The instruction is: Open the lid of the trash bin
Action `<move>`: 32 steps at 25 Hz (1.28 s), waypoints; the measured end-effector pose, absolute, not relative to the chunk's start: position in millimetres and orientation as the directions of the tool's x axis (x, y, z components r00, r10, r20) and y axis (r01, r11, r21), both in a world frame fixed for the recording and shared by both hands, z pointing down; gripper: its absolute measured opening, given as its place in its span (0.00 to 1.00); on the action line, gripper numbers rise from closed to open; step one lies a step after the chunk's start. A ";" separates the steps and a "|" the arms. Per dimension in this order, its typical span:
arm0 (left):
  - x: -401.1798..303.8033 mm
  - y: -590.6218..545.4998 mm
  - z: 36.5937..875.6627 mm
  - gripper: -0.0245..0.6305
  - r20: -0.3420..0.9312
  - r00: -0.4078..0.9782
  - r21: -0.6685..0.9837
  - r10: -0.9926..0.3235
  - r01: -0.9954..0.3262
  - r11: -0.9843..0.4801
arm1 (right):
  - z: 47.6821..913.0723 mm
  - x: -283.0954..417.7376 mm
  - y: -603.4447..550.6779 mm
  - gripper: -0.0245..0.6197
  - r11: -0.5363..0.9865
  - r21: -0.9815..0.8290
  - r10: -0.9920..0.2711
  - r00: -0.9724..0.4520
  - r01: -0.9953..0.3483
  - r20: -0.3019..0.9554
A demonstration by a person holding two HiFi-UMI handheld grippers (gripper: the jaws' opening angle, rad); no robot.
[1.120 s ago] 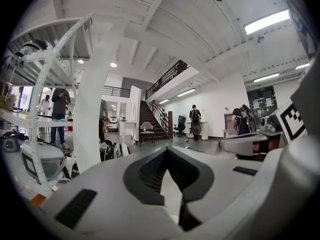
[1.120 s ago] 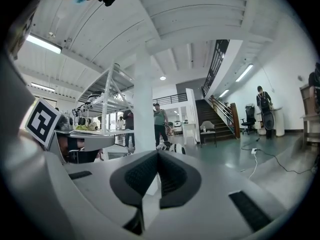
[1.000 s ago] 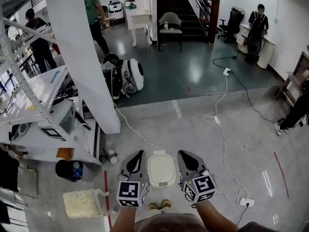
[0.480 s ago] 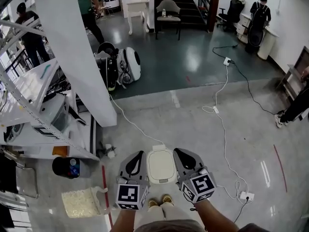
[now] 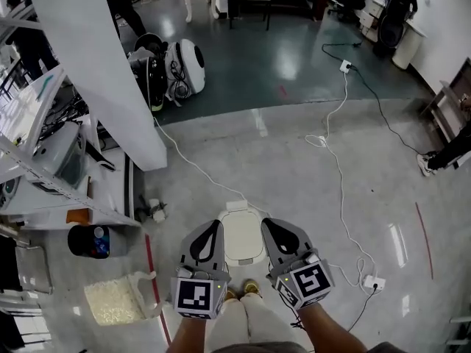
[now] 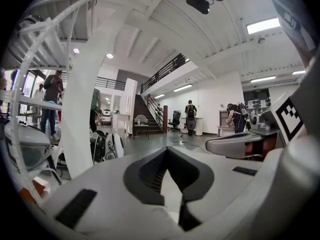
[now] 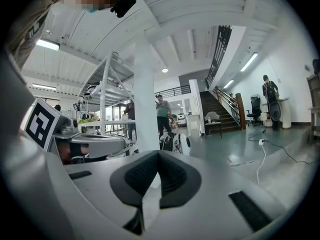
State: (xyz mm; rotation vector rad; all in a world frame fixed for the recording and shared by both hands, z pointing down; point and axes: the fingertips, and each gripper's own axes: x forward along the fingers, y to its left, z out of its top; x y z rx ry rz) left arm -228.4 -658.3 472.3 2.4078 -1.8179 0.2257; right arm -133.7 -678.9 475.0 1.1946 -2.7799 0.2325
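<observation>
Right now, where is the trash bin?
Head view, lower centre: the white trash bin stands between the left gripper and the right gripper, just beyond the person's shoes.

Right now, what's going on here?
A person stands over a small white bin on the floor, holding a gripper in each hand. The left gripper and right gripper hang on either side of the bin, both shut and empty, and both gripper views look out across the room rather than down at it. The lid is closed and neither gripper appears to touch it, so opening has not begun.
</observation>
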 end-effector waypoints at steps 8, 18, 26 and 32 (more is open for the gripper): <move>-228.0 -651.5 538.0 0.03 0.242 0.295 0.030 -0.924 -0.955 -0.296 | 531.5 -138.2 -670.0 0.09 0.672 -0.124 -0.705 -0.682 -0.730 0.193; -228.2 -648.1 591.2 0.03 0.274 0.313 0.072 -0.909 -0.950 -0.305 | 601.8 -145.7 -660.0 0.09 0.655 -0.140 -0.696 -0.665 -0.743 0.273; -237.4 -652.2 604.5 0.03 0.243 0.311 0.076 -0.919 -0.950 -0.302 | 679.0 -161.9 -673.1 0.09 0.641 -0.165 -0.646 -0.643 -0.749 0.412; -240.4 -646.4 631.7 0.03 0.297 0.320 0.098 -0.900 -0.947 -0.305 | 783.2 -158.4 -668.2 0.09 0.578 -0.216 -0.545 -0.569 -0.787 0.616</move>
